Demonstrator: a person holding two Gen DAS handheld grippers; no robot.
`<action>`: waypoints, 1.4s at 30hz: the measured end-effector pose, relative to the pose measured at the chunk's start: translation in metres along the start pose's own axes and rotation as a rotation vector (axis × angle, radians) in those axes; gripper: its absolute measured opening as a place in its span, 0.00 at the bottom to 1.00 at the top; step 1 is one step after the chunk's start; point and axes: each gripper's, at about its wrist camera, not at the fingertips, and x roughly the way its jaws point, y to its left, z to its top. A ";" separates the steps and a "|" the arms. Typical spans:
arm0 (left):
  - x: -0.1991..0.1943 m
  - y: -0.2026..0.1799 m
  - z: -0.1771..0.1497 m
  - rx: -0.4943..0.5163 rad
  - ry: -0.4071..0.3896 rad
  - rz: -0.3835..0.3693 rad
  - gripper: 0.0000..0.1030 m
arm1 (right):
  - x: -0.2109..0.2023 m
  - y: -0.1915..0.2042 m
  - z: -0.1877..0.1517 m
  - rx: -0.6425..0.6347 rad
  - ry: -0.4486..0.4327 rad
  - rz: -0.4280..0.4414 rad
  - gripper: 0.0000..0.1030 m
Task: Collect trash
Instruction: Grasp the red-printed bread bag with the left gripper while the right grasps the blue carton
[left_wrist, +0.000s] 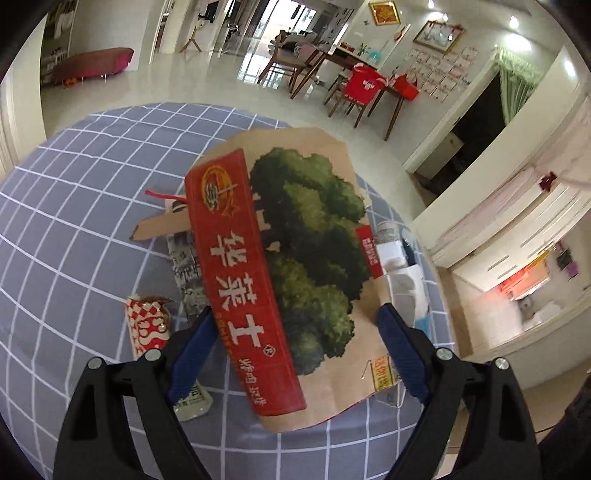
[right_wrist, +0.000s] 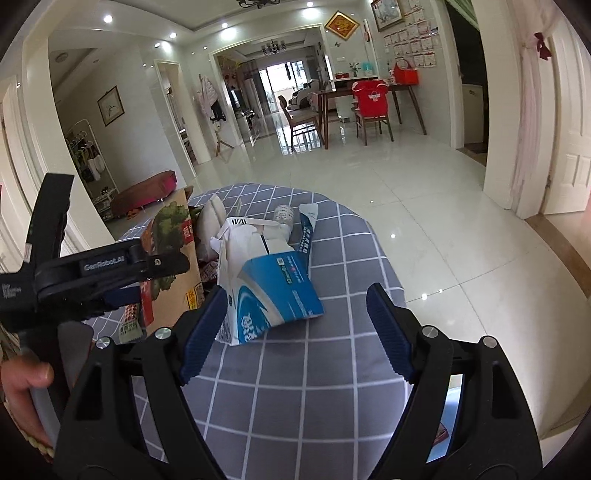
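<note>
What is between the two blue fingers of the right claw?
In the right wrist view, the right claw is open. The near corner of the blue and white carton lies between its fingers, on the checked tablecloth.

The desk (left_wrist: 74, 206) wore a grey-blue cloth crossed by thin white lines in a grid. The paper bag (left_wrist: 332, 384) was tan, printed with a dark green tree and a red band bearing yellow characters. A small wrapper (left_wrist: 147, 325) was red-and-white checked. The carton (right_wrist: 273, 295) was blue and white. Both tongs were black with dark blue ribbed pads (right_wrist: 388, 328).
</note>
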 end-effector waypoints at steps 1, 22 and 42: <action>0.001 0.002 0.001 -0.009 -0.003 -0.021 0.83 | 0.001 0.000 0.000 0.000 0.003 0.004 0.75; 0.007 -0.003 -0.028 -0.004 0.004 -0.098 0.36 | 0.022 0.011 -0.003 -0.059 0.062 -0.025 0.75; -0.059 -0.006 -0.035 0.093 -0.119 -0.229 0.10 | 0.060 -0.005 0.027 -0.009 0.172 0.045 0.79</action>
